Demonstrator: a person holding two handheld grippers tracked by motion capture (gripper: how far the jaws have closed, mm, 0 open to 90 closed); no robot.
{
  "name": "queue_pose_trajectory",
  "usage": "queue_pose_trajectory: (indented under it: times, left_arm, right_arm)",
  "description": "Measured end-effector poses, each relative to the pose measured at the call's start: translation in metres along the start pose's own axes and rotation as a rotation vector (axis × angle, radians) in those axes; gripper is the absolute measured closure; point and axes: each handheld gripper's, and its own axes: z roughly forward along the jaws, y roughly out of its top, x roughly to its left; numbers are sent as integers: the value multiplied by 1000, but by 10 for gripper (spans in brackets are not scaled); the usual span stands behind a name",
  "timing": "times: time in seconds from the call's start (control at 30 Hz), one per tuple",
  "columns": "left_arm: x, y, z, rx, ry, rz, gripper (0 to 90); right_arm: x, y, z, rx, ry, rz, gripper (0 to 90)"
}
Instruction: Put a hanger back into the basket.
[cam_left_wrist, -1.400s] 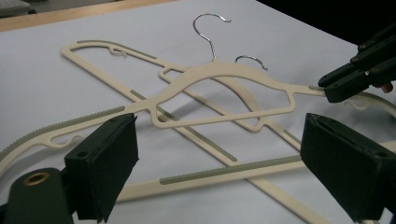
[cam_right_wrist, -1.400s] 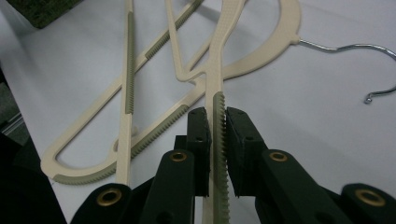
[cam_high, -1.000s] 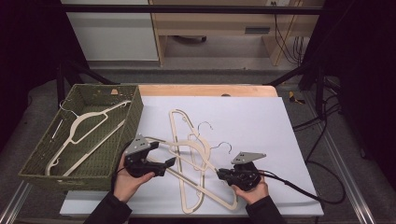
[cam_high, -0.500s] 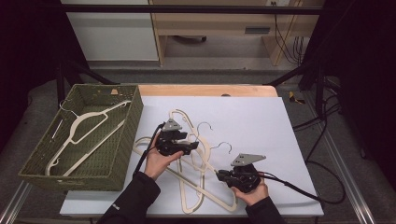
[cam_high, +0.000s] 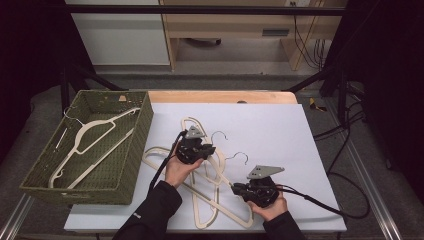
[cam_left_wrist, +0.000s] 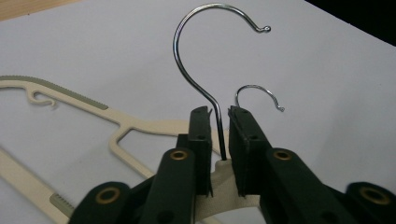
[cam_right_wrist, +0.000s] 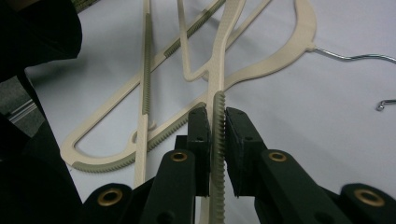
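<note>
The left claw (cam_high: 204, 150), its jaws just closing, clamped the hanger's wire hook (cam_left_wrist: 205, 70) mid-tabletop, the basket (cam_high: 132, 150) lying at nine o'clock, while the right claw (cam_high: 239, 188) pinched another hanger's ridged arm (cam_right_wrist: 218, 121).

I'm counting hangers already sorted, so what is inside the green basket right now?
Inside the green basket lies one cream hanger with a metal hook, flat on the bottom. The near wall hides the basket's front edge, so anything there stays unseen.

Hangers: three on table (cam_high: 210, 200), one in basket (cam_high: 90, 137); baskets: one (cam_high: 130, 165).
</note>
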Motion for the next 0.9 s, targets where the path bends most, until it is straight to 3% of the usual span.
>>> queue_pose_trajectory:
  times: [0.07, 0.33, 0.47, 0.53, 0.7, 0.87, 0.9]
  left_arm:
    - [-2, 0, 0, -4, 17, 15, 859]
    - [-13, 0, -12, -24, 53, 41, 870]
    - [-18, -3, -18, -32, 78, 65, 884]
    - [-20, -5, -21, -38, 91, 81, 885]
    - [-23, -9, -29, -58, 79, 87, 885]
    - [-28, -10, -37, -67, 68, 86, 884]
    - [-29, -10, -38, -69, 63, 88, 883]
  right_arm:
    - [0, 0, 0, 2, 0, -5, 810]
    - [1, 1, -2, -11, 41, 2, 797]
    - [2, 6, -3, -65, 81, 17, 690]
    - [2, 15, -3, -128, 78, 24, 559]
    - [3, 33, 8, -190, 94, 64, 515]
    - [8, 45, 26, -169, 112, 84, 546]
    - [11, 49, 35, -137, 117, 94, 591]
